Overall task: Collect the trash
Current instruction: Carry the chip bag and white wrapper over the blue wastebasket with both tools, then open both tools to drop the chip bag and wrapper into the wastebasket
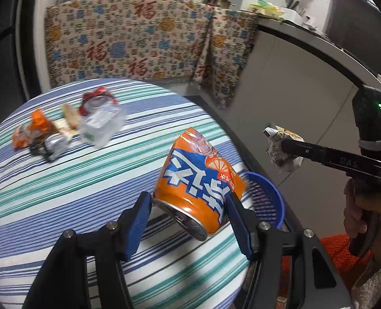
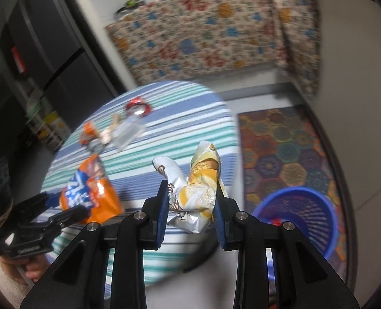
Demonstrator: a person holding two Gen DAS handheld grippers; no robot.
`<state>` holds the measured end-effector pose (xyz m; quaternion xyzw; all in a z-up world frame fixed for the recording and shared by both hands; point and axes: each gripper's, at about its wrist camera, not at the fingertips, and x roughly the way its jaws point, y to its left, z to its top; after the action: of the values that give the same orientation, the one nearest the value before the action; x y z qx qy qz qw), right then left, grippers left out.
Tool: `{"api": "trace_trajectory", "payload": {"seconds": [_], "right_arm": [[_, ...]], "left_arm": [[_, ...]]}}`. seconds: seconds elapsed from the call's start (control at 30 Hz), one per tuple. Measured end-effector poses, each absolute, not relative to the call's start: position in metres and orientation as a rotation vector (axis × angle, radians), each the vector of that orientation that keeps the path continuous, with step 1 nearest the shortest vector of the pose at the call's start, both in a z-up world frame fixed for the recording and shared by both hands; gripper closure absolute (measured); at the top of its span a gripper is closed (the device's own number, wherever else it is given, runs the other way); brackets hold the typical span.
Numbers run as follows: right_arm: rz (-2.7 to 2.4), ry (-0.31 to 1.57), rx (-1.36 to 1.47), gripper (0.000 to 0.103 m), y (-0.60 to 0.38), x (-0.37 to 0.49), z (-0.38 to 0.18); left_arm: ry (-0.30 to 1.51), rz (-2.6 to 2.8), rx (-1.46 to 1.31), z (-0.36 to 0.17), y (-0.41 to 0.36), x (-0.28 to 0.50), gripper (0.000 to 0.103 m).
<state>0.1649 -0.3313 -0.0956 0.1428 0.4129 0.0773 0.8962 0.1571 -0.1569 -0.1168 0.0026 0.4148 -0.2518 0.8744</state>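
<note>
Your left gripper clamps the orange can above the striped table, its long axis tilted, base toward you. Your right gripper pinches a crumpled wrapper, upright, near the blue basket.

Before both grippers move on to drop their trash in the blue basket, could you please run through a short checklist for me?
1. Left gripper shut on the orange can: ok, both pads press its sides and it is lifted off the table.
2. Right gripper shut on the crumpled wrapper: ok.
3. Blue basket open and reachable: ok, it stands on the floor beside the striped table.
4. Either piece already over the basket: not ok, both appear short of it.
5. Room left in the basket: cannot tell; only something red shows inside.
6. Trash left on the table: not ok, a pile remains.
</note>
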Motion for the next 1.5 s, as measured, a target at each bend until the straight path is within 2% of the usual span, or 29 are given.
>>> {"api": "trace_trajectory", "payload": {"seconds": [0.33,0.6,1.03,1.5], "right_arm": [[-0.020,0.951,0.328,0.072,-0.430,0.158,-0.117],[-0.104,0.985,0.413,0.072,-0.487,0.153,-0.153],[-0.145,1.038,0.459,0.072,-0.523,0.153,-0.177],[-0.146,1.031,0.518,0.070,-0.529,0.162,-0.180]], "left_arm": [[0.898,-0.655,0.055,-0.128,-0.274,0.160,0.042],[0.942,-0.677,0.110,-0.162,-0.345,0.175,0.042],[1.009,-0.660,0.177,-0.222,-0.393,0.192,0.042],[1.037,-0.681,0.224,-0.253,-0.418,0.199,0.042]]}}
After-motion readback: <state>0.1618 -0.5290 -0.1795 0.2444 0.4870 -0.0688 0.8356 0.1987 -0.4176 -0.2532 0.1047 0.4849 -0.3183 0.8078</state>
